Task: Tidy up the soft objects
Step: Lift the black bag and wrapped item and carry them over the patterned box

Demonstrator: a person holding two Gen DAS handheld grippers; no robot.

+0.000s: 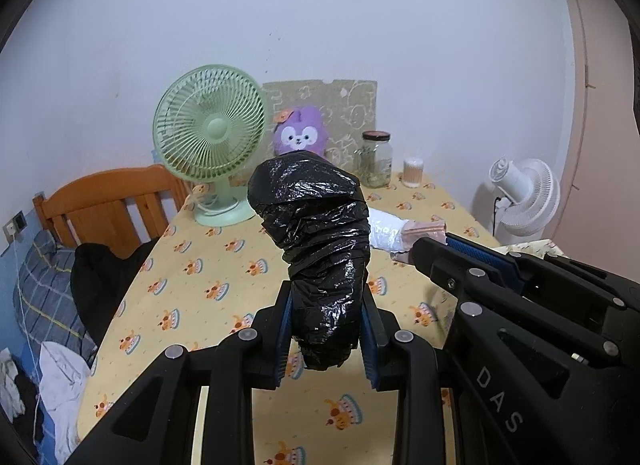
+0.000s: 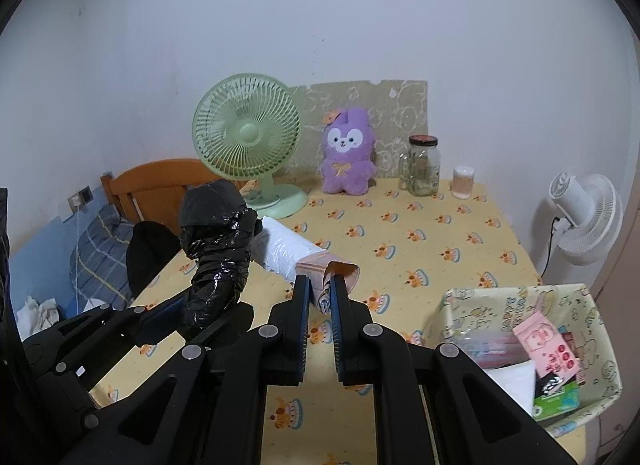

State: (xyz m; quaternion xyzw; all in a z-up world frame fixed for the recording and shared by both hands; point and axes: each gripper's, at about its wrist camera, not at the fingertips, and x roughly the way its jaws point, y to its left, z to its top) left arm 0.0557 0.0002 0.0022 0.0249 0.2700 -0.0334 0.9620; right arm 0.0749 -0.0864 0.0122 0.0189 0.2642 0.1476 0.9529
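In our left wrist view, our left gripper (image 1: pixel 325 339) pinches the crinkled black plastic bag roll (image 1: pixel 316 249) upright, clear of the yellow cake-print tablecloth (image 1: pixel 208 265). In our right wrist view, our right gripper (image 2: pixel 320 297) clamps the pink end of the white plastic-wrapped roll (image 2: pixel 292 253), likely bound for the fabric-lined basket (image 2: pixel 460 301) just right.

Desk (image 2: pixel 440 241) centre and right half: bare cloth, open passage. Back edge blocked by green fan (image 2: pixel 246 133), purple plush (image 2: pixel 348 153), glass jar (image 2: pixel 422 167) and small swab tub (image 2: pixel 463 183). Fabric basket (image 2: pixel 516 297) fills near-right corner. White fan (image 2: pixel 588 221) stands off right edge; wooden headboard (image 1: pixel 108 205) just beside left edge.
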